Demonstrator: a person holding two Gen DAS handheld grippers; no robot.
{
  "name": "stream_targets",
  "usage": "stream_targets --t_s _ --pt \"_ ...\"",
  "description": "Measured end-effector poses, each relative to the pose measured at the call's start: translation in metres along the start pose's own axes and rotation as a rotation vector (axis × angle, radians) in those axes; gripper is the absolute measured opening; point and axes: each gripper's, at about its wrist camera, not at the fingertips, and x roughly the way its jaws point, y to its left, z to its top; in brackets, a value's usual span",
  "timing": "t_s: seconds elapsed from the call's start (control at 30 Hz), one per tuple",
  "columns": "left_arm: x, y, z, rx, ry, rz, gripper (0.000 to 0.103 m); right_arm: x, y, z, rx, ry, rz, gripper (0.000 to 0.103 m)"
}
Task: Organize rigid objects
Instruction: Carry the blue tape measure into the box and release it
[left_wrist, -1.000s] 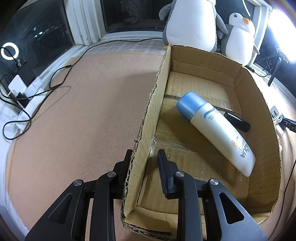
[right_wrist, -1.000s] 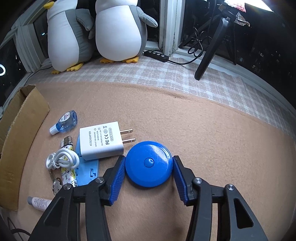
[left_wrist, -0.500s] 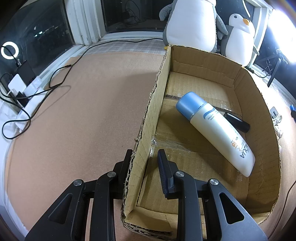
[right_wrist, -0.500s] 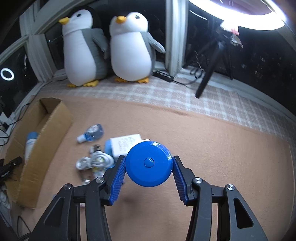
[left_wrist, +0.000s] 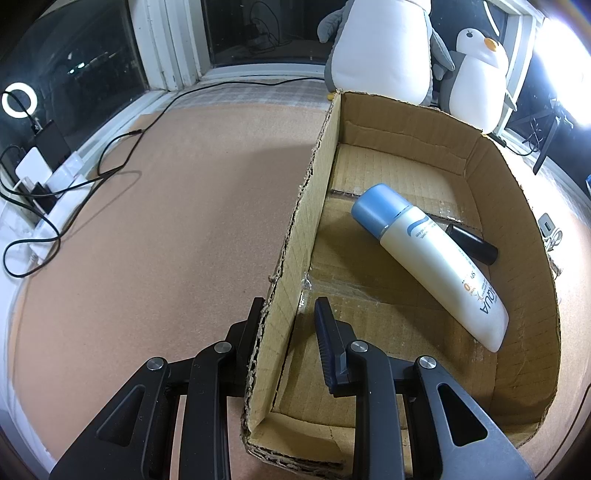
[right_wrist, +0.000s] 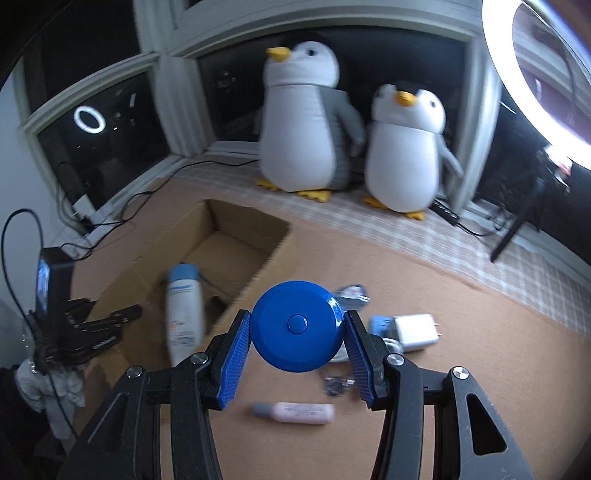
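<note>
Nearest us, our left hand-held gripper (left_wrist: 290, 314) is clenched on the side wall of the cardboard box (left_wrist: 513, 206), one finger outside, one inside. Our right hand-held gripper (right_wrist: 298, 334) grasps a round blue tape measure (right_wrist: 297, 325), held above the counter (right_wrist: 480, 369). Inside the box lie a white bottle with a blue cap (left_wrist: 428, 258) and a black tube (left_wrist: 471, 243). Beyond sit two plush penguins (right_wrist: 306, 125).

Rough corrugated cardboard box (left_wrist: 517, 206), glossy plastic bottle (left_wrist: 436, 258), matt cork-like tabletop (left_wrist: 166, 221).
</note>
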Motion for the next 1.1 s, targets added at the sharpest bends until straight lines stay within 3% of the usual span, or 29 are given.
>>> stream_targets --t_s 0.47,1.0,1.03,1.1 --pt "0.001 0.000 0.001 -0.005 -0.004 -0.007 0.025 0.030 0.089 -0.005 -0.160 0.047 0.103 0.046" --pt "0.001 0.001 0.001 -0.008 -0.005 -0.009 0.025 0.051 0.121 -0.017 -0.208 0.086 0.140 0.046" --pt "0.001 0.001 0.000 -0.007 -0.005 -0.009 0.025 0.051 0.122 -0.017 -0.210 0.086 0.142 0.047" --pt "0.000 0.000 0.000 -0.008 -0.006 -0.011 0.025 0.050 0.123 -0.016 -0.213 0.080 0.137 0.060"
